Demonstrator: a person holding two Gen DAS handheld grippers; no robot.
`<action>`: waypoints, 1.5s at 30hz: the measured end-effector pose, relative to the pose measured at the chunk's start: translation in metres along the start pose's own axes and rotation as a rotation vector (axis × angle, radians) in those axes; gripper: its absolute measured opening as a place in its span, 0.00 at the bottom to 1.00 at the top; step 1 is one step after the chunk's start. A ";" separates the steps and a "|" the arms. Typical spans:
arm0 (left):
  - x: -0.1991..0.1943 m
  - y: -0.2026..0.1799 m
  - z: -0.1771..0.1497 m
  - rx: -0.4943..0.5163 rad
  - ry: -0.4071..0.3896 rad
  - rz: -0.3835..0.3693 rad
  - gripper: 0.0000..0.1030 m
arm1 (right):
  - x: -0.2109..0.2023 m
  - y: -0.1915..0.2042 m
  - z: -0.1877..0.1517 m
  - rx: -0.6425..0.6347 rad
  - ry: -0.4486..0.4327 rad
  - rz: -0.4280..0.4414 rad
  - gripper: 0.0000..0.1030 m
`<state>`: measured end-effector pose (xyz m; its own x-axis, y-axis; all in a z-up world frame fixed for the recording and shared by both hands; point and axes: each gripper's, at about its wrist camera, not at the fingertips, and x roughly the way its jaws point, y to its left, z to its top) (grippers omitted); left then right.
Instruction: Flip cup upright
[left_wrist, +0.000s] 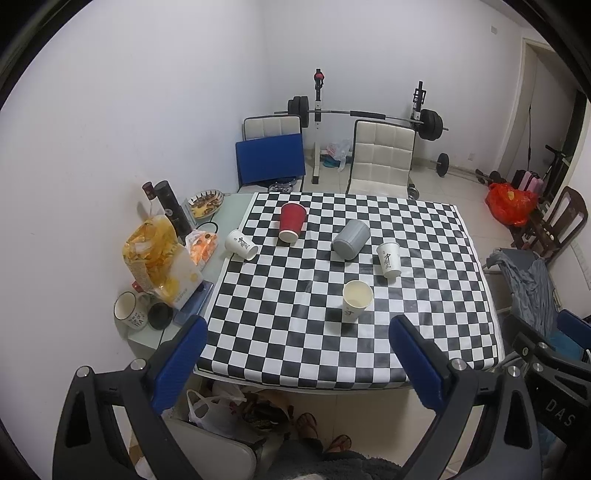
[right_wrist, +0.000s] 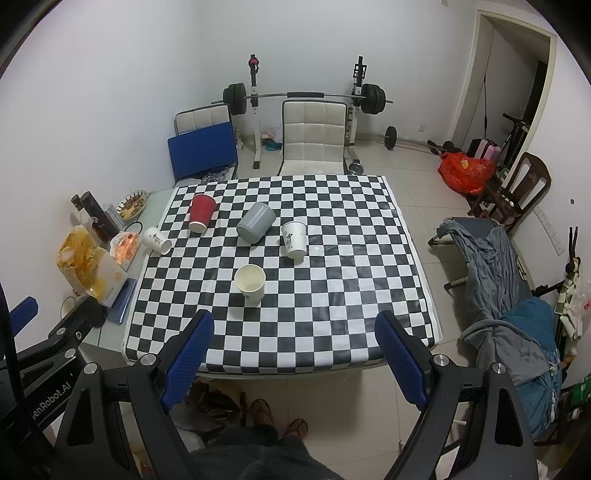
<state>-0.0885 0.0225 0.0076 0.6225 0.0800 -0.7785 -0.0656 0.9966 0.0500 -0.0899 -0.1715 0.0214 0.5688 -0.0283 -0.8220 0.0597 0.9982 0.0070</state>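
Several cups sit on the checkered table (left_wrist: 295, 332). One white paper cup (left_wrist: 357, 300) stands upright, also in the right wrist view (right_wrist: 250, 282). Another white cup (left_wrist: 389, 259) (right_wrist: 294, 239) stands upside down. A grey cup (left_wrist: 351, 238) (right_wrist: 256, 222), a red cup (left_wrist: 291, 222) (right_wrist: 200, 212) and a white cup (left_wrist: 241, 244) (right_wrist: 157, 240) lie on their sides. My left gripper (left_wrist: 299, 354) and right gripper (right_wrist: 295, 347) are open and empty, held above the table's near edge.
Snack bags (left_wrist: 159, 254), a dark bottle (left_wrist: 171, 212), a mug (left_wrist: 129, 310) and a dish (left_wrist: 205, 203) crowd the table's left side. Chairs (left_wrist: 380, 158) and a barbell rack (left_wrist: 365, 118) stand behind. A cot with clothes (right_wrist: 491, 258) is on the right.
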 end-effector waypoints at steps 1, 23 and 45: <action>0.000 0.001 0.000 -0.001 0.001 -0.001 0.97 | 0.000 0.000 0.000 0.001 0.000 0.001 0.88; 0.000 0.002 0.000 -0.002 -0.001 0.005 0.97 | -0.002 0.005 0.002 0.002 0.000 0.003 0.88; -0.003 0.004 0.003 -0.004 -0.013 0.007 0.97 | 0.000 0.006 0.002 0.001 -0.001 0.005 0.88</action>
<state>-0.0880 0.0267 0.0117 0.6319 0.0873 -0.7701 -0.0735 0.9959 0.0527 -0.0884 -0.1661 0.0226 0.5697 -0.0236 -0.8215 0.0577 0.9983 0.0113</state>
